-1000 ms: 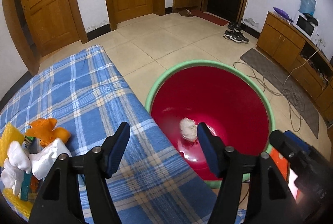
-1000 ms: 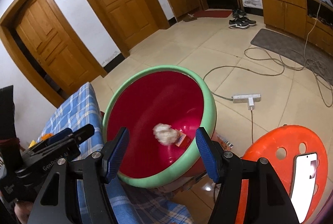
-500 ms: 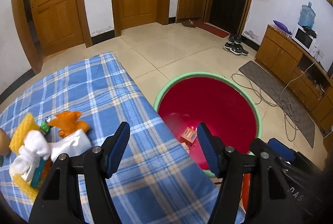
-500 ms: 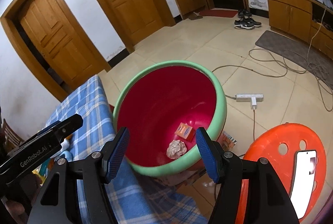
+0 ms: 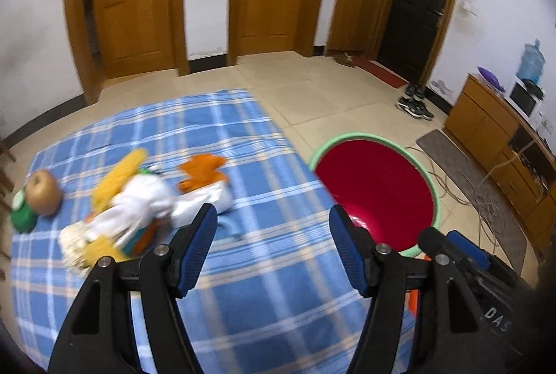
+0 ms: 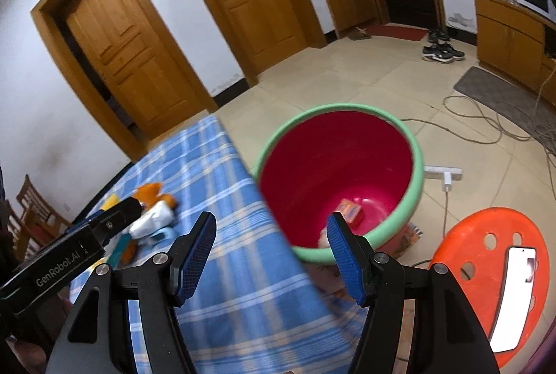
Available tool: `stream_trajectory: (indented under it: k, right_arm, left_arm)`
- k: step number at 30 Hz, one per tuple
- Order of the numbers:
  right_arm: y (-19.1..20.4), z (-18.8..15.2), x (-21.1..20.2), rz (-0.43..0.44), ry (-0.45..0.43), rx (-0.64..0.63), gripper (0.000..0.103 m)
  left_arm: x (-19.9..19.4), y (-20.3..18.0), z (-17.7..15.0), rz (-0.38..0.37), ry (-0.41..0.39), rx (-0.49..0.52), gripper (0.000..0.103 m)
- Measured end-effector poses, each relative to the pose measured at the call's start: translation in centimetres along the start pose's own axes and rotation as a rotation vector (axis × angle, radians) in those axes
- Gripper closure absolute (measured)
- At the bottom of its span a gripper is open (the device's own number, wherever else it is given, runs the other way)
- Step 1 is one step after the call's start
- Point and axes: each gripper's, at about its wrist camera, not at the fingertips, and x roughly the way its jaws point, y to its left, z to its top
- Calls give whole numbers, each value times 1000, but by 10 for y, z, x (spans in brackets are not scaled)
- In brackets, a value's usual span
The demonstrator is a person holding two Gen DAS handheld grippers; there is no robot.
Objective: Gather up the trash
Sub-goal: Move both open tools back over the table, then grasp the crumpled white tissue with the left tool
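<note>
A red bin with a green rim [image 5: 431,186] [image 6: 418,179] stands on the floor beside a table with a blue plaid cloth [image 5: 260,269] [image 6: 222,200]. An orange box [image 6: 351,210] and a white paper wad [image 6: 324,240] lie in the bin. A pile of trash lies on the cloth: orange peel [image 5: 203,170], white wrappers [image 5: 139,203], yellow pieces [image 5: 120,174]. My left gripper [image 5: 272,252] is open and empty above the cloth, right of the pile. My right gripper [image 6: 271,252] is open and empty at the table edge by the bin.
A brown round fruit [image 5: 43,191] and a green lid [image 5: 22,217] lie at the cloth's left edge. An orange stool [image 6: 486,273] with a phone [image 6: 514,297] stands right of the bin. Cables and a power strip [image 6: 444,173] lie on the floor.
Both grippers have swung left, away from over the bin toward the table. The white wad dropped into the bin. The trash pile has come further into both views.
</note>
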Motion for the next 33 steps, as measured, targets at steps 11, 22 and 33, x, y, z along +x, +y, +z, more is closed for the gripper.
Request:
stream_trajectory:
  k: [11, 22, 33]
  right_arm:
    - [65, -16, 5, 87, 34, -93, 35]
    - [118, -26, 45, 119, 107, -214, 27]
    - [135, -40, 99, 50, 157, -248, 27]
  left_arm:
    - [-33, 93, -20, 129, -21, -132, 36]
    - [-42, 180, -38, 286, 0, -228, 36]
    - [14, 213, -63, 248, 110, -194, 36]
